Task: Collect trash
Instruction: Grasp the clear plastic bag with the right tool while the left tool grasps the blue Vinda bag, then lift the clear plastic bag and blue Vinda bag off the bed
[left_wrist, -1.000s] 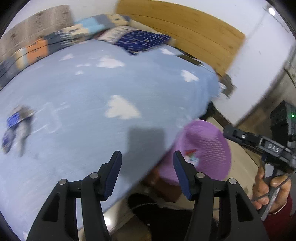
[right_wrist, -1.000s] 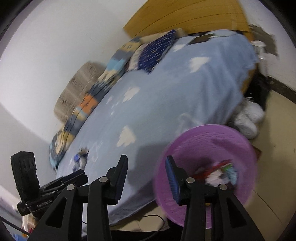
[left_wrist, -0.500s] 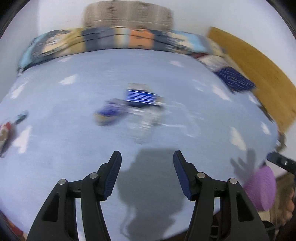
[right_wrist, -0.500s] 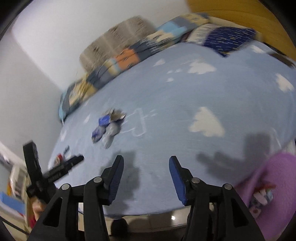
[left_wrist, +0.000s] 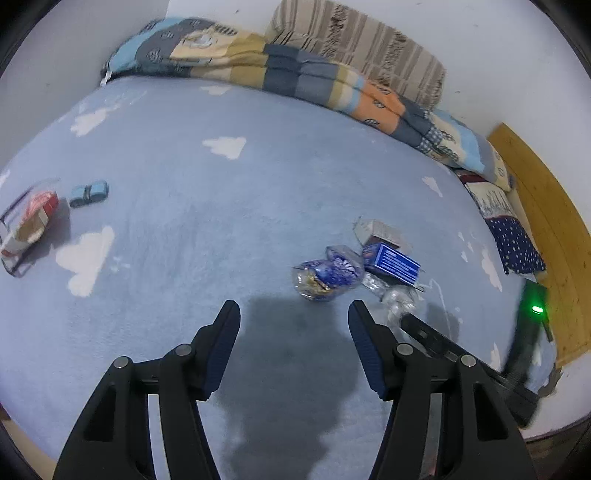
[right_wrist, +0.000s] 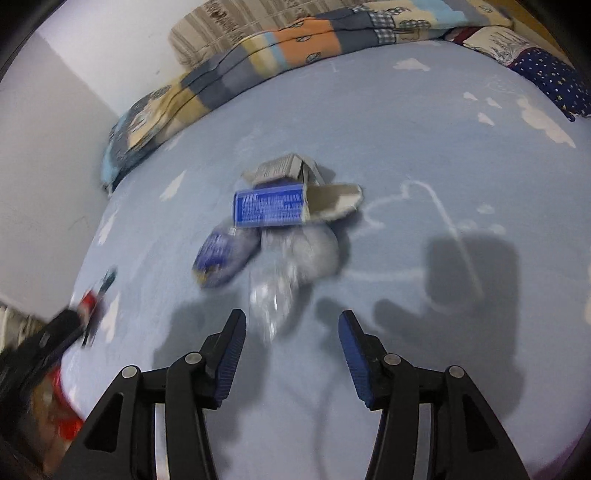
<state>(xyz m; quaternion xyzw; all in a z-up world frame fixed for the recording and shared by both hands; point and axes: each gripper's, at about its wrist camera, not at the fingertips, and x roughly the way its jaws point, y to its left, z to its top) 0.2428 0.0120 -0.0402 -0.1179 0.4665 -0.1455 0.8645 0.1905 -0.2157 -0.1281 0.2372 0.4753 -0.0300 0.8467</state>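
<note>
Bed (left_wrist: 221, 221): toy car (left_wrist: 88, 193) in left view only; both grippers empty.

Blue box (left_wrist: 391, 263), shiny blue wrapper (left_wrist: 327, 275) and crumpled clear plastic (left_wrist: 393, 295) lie clustered right of centre on the bedspread

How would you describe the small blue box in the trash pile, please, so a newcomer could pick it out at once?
On the light blue cloud-print bedspread, a small pile of litter lies toward the headboard side. The blue box sits at its far edge, beside a crumpled blue wrapper and clear plastic. It alone is rigid, rectangular and covered in white print.
</note>
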